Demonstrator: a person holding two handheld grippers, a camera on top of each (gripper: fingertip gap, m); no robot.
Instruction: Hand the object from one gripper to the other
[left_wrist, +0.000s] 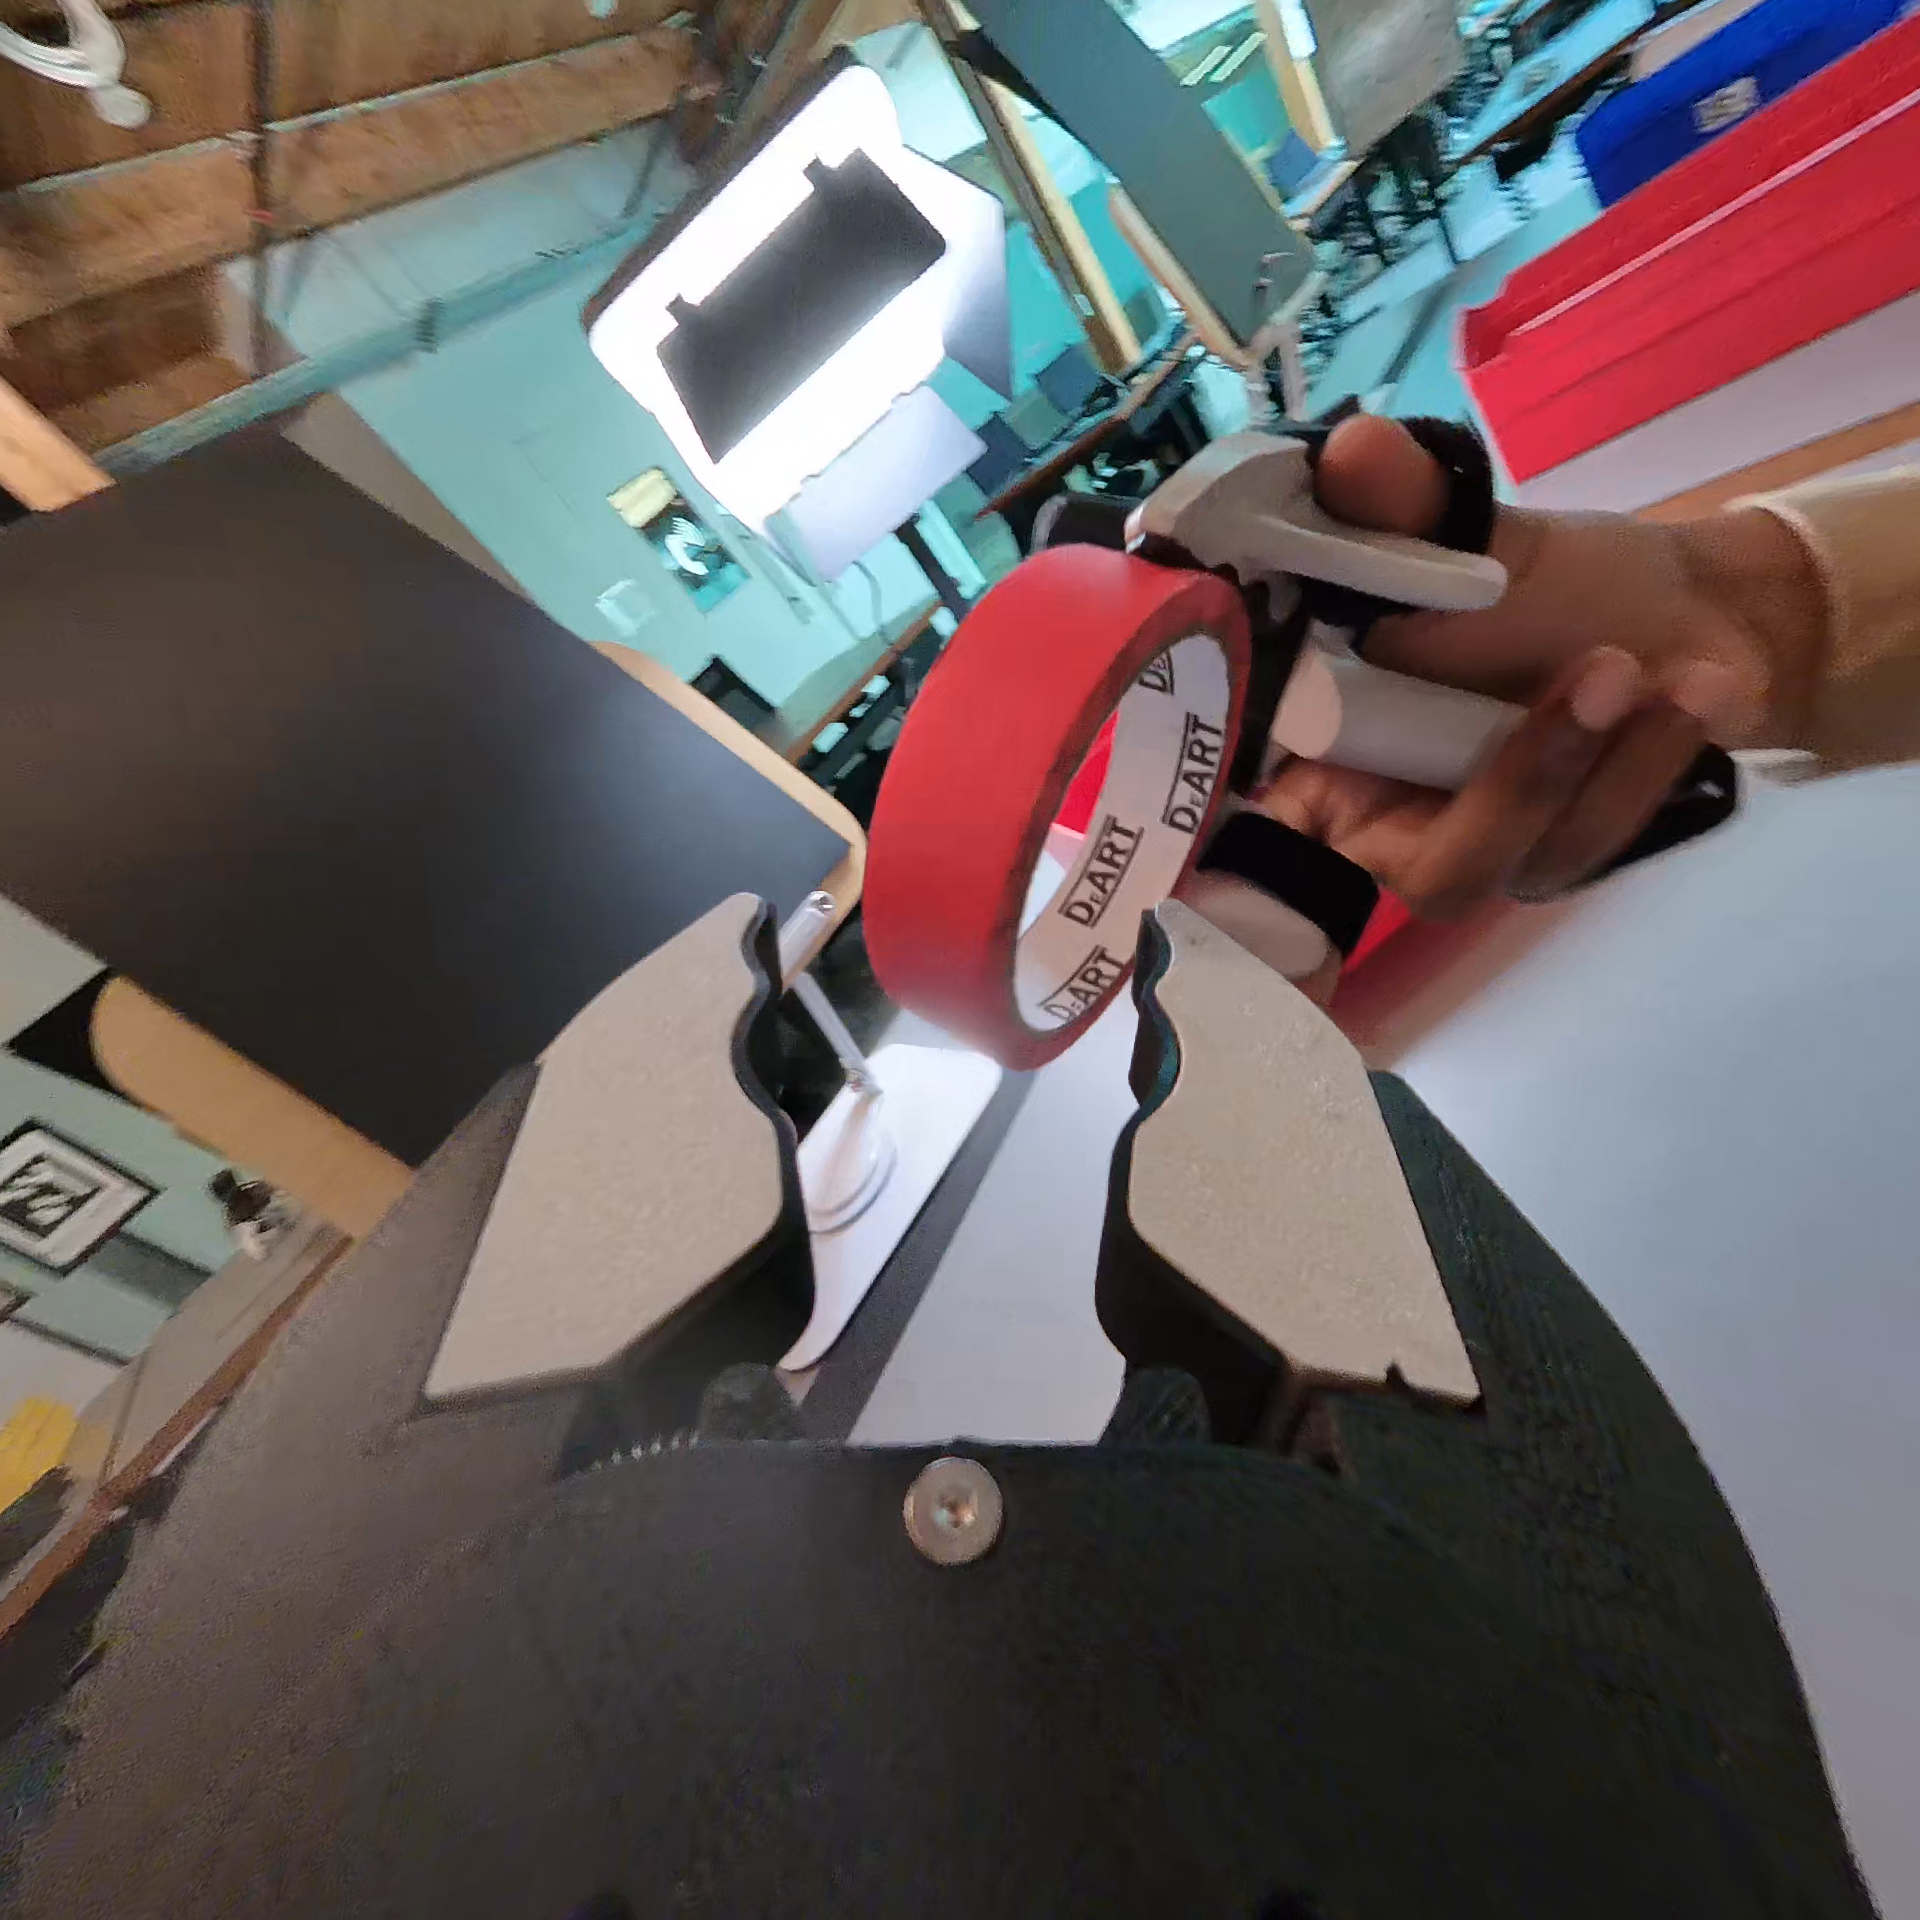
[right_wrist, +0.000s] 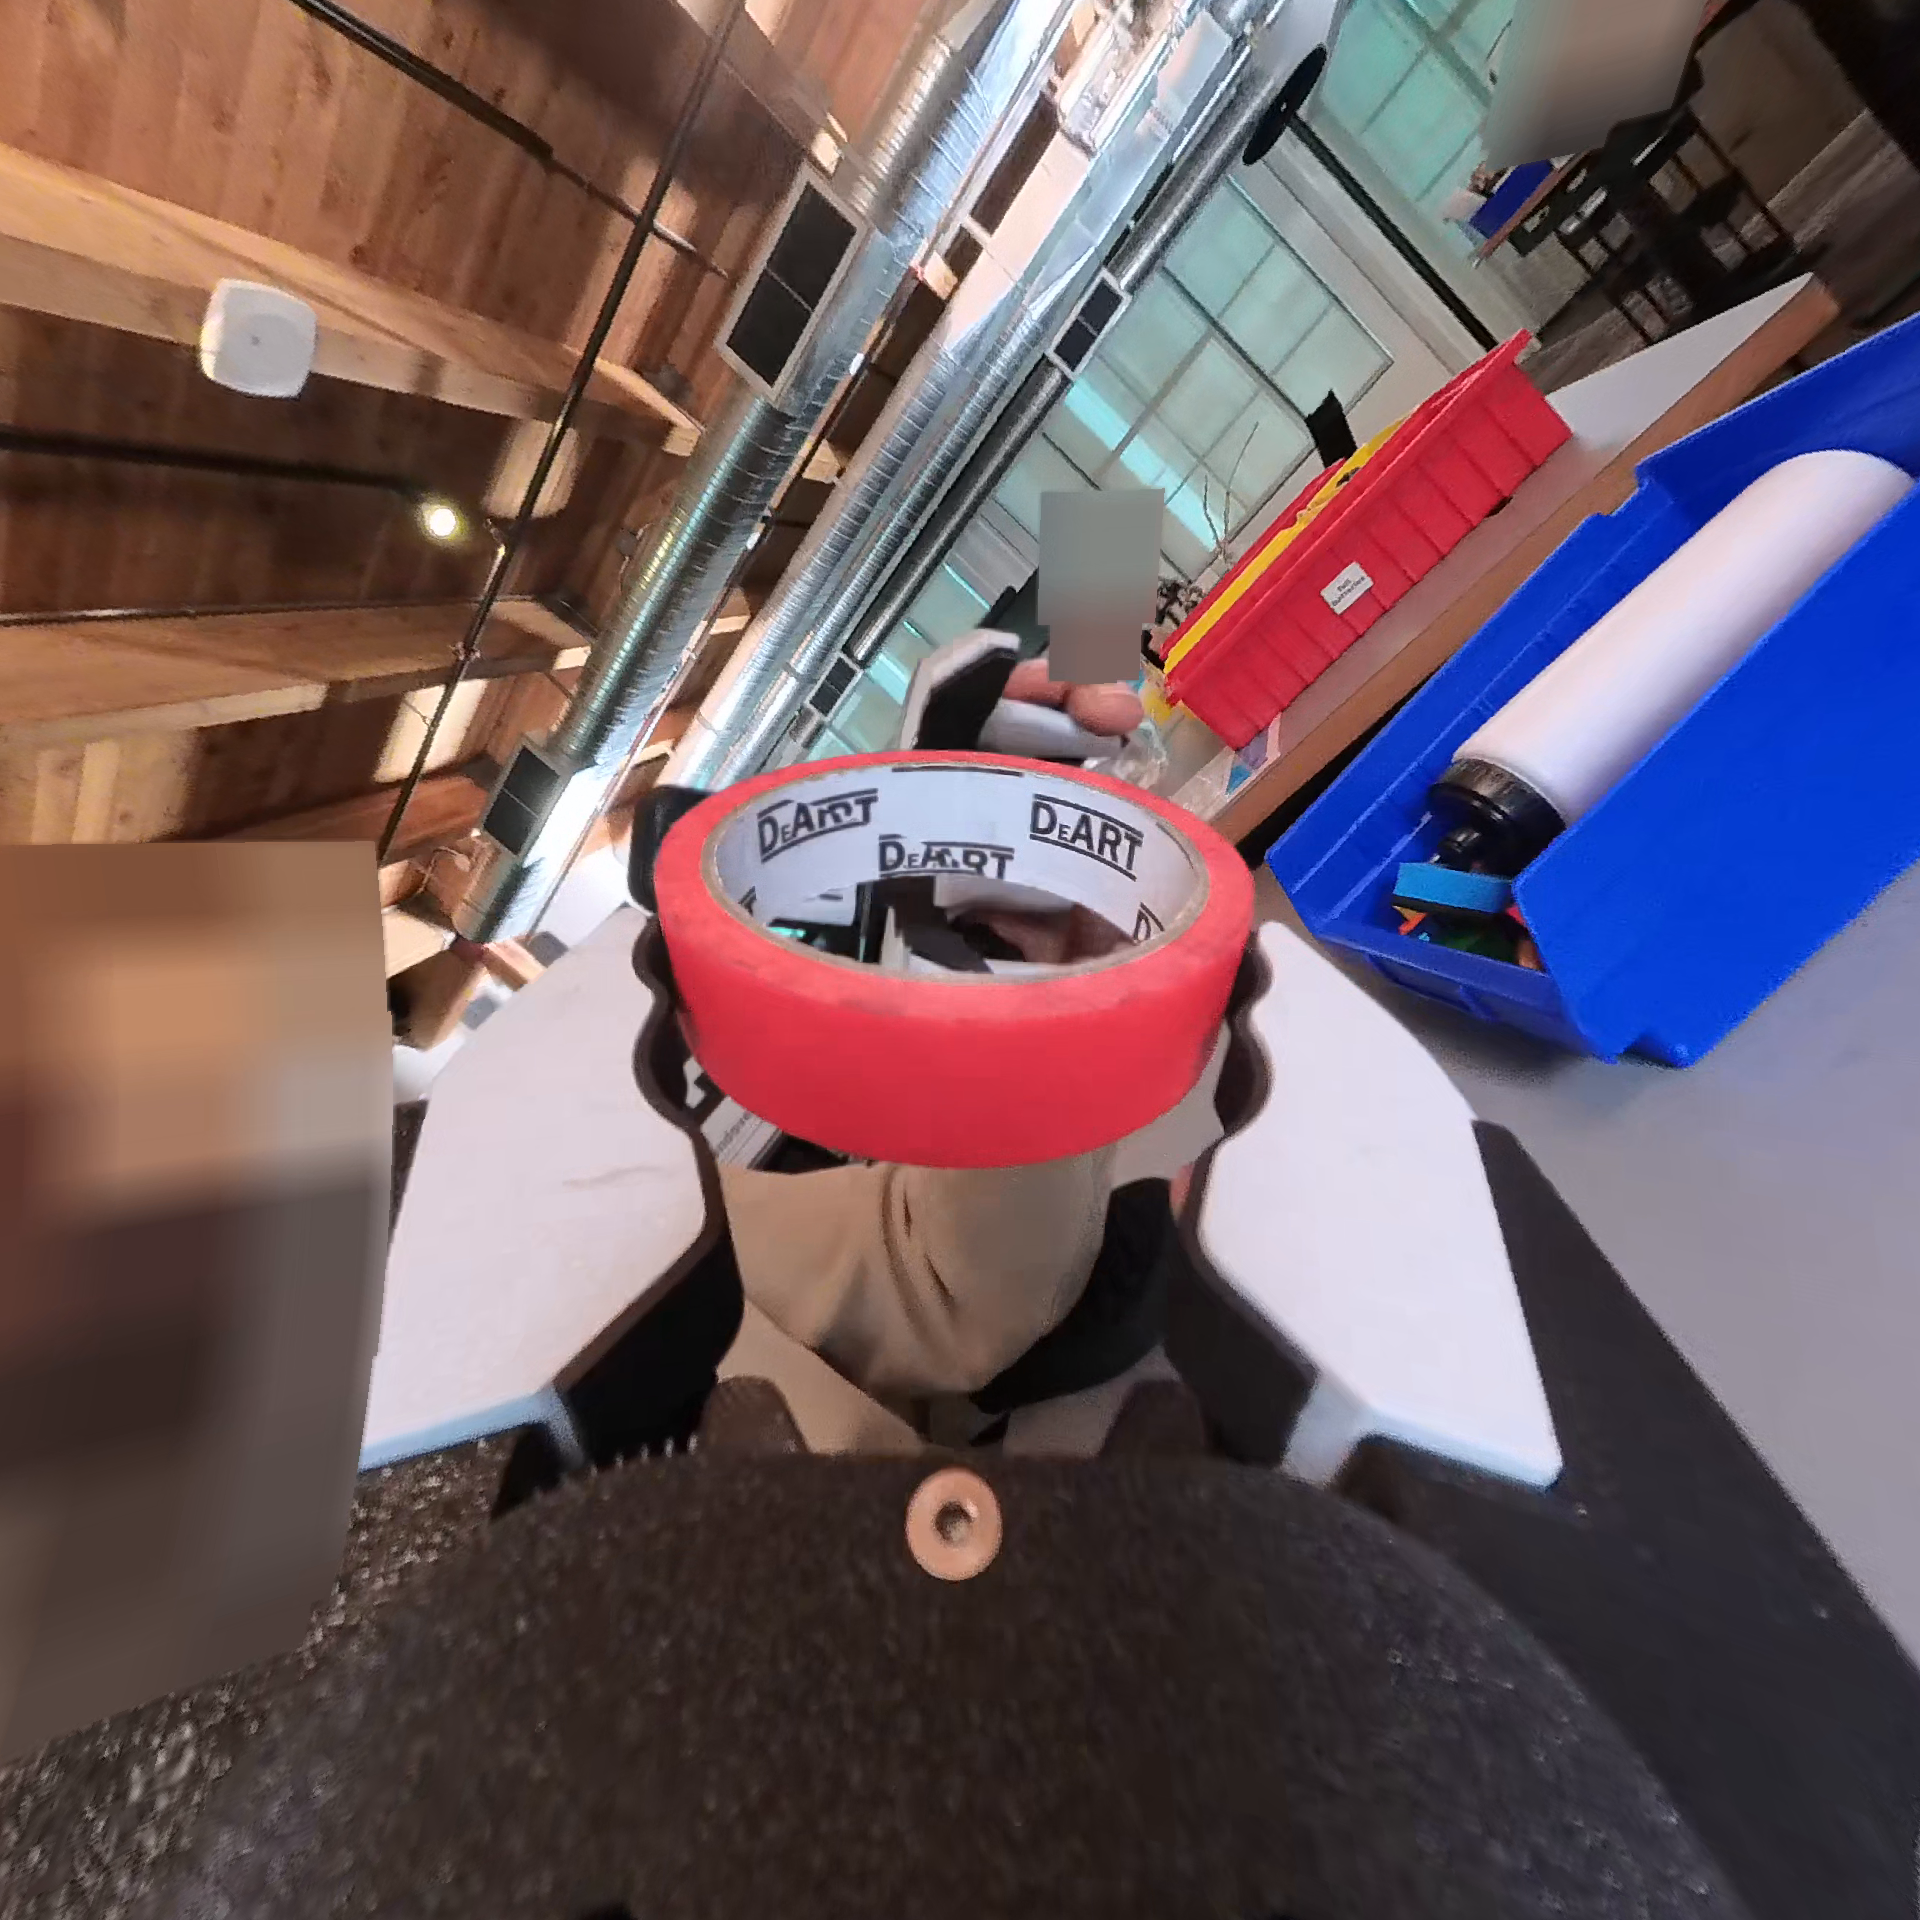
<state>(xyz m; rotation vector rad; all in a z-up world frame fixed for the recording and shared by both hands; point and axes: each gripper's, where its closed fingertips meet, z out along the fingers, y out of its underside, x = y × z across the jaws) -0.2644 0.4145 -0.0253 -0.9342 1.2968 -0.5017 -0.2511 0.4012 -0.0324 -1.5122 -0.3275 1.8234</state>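
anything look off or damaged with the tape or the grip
Nothing stands out. The red tape roll looks whole, clamped across its outer rim by the right gripper. The left gripper is open just short of it, not gripping.

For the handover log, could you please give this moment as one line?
object: red tape roll | right gripper: shut on it | left gripper: open, beside roll, not gripping | handover: not yet done
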